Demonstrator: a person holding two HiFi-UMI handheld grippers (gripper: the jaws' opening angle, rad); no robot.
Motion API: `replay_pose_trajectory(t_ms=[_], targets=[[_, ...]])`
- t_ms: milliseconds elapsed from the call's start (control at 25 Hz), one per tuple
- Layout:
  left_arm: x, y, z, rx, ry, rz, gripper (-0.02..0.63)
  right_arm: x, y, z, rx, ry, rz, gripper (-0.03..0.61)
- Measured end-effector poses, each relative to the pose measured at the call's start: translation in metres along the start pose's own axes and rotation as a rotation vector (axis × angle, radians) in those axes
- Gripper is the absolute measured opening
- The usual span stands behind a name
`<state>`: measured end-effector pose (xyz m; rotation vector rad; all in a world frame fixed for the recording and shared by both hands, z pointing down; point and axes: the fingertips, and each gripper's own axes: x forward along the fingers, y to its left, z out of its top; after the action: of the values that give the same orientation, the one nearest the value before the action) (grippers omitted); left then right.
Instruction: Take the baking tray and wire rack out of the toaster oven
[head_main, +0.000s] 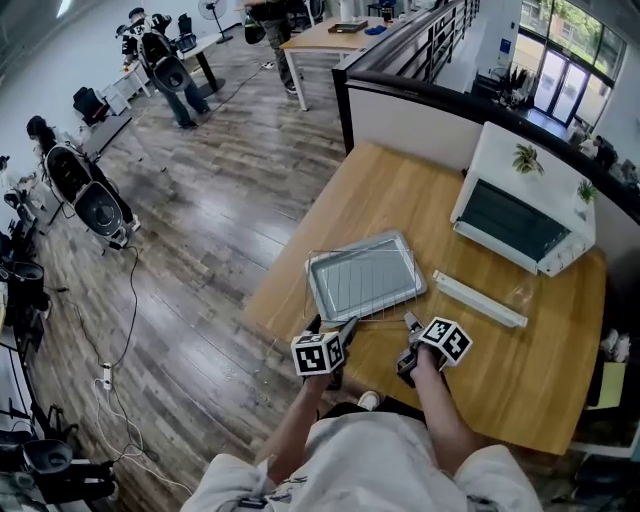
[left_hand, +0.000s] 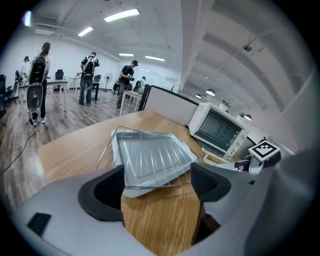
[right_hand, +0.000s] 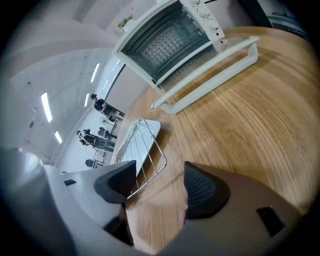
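- Left gripper (left_hand: 156, 182) is being held, jaws apart, at baking tray (head_main: 362, 275) near edge.
- Right gripper (right_hand: 159, 182) is being held, jaws apart, beside wire rack (right_hand: 145, 152) near corner.

No readable text, labels, brands or numbers appear in any view. The gripper cubes (head_main: 318, 353) carry only black-and-white square marker patterns.

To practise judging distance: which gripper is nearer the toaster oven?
Right. The right gripper is by the baking tray's near right corner, toward the toaster oven; the left gripper is further away, at the tray's near edge.
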<state>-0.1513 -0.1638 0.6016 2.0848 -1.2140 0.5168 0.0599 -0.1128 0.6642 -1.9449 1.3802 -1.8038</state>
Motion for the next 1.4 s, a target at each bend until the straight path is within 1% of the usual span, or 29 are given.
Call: replay_pose_trajectory(t_ms=[120, 240, 320, 440, 520, 560, 760, 880, 1000, 1080, 1160, 1240, 1320, 1400], targets=[[0.000, -0.024, 0.021, 0.063, -0.085, -0.053, 0.434, -0.027, 0.001, 0.014, -0.045, -0.071, 0.041, 0.310], [0.000, -0.056, 0.038, 0.138, -0.151, -0.120, 0.433, -0.059, 0.002, 0.032, -0.087, -0.154, 0.079, 0.305], [0.002, -0.079, 0.047, 0.207, -0.186, -0.177, 0.433, -0.080, -0.001, 0.045, -0.125, -0.219, 0.084, 0.305], [0.006, -0.114, 0.060, 0.333, -0.243, -0.256, 0.431, -0.110, -0.006, 0.065, -0.190, -0.320, 0.073, 0.304], [0.007, -0.137, 0.069, 0.407, -0.284, -0.305, 0.430, -0.130, -0.009, 0.079, -0.241, -0.390, 0.055, 0.302], [0.007, -0.148, 0.073, 0.430, -0.300, -0.333, 0.430, -0.140, -0.011, 0.086, -0.268, -0.428, 0.043, 0.302], [0.009, -0.196, 0.086, 0.494, -0.347, -0.451, 0.430, -0.200, -0.024, 0.120, -0.377, -0.633, -0.020, 0.299], [0.007, -0.222, 0.097, 0.532, -0.389, -0.506, 0.426, -0.233, -0.025, 0.140, -0.481, -0.759, -0.078, 0.298], [0.000, -0.247, 0.110, 0.602, -0.460, -0.554, 0.422, -0.263, -0.023, 0.159, -0.590, -0.889, -0.165, 0.291], [-0.008, -0.261, 0.119, 0.655, -0.523, -0.576, 0.417, -0.279, -0.018, 0.169, -0.633, -0.945, -0.185, 0.291], [-0.018, -0.273, 0.131, 0.671, -0.587, -0.602, 0.414, -0.294, -0.010, 0.180, -0.664, -0.997, -0.192, 0.291], [-0.025, -0.282, 0.146, 0.634, -0.636, -0.631, 0.399, -0.309, -0.002, 0.190, -0.692, -1.049, -0.199, 0.291], [-0.026, -0.286, 0.160, 0.595, -0.669, -0.633, 0.388, -0.318, 0.004, 0.199, -0.720, -1.083, -0.206, 0.290], [-0.023, -0.288, 0.168, 0.585, -0.682, -0.617, 0.382, -0.320, 0.004, 0.208, -0.734, -1.094, -0.214, 0.290]])
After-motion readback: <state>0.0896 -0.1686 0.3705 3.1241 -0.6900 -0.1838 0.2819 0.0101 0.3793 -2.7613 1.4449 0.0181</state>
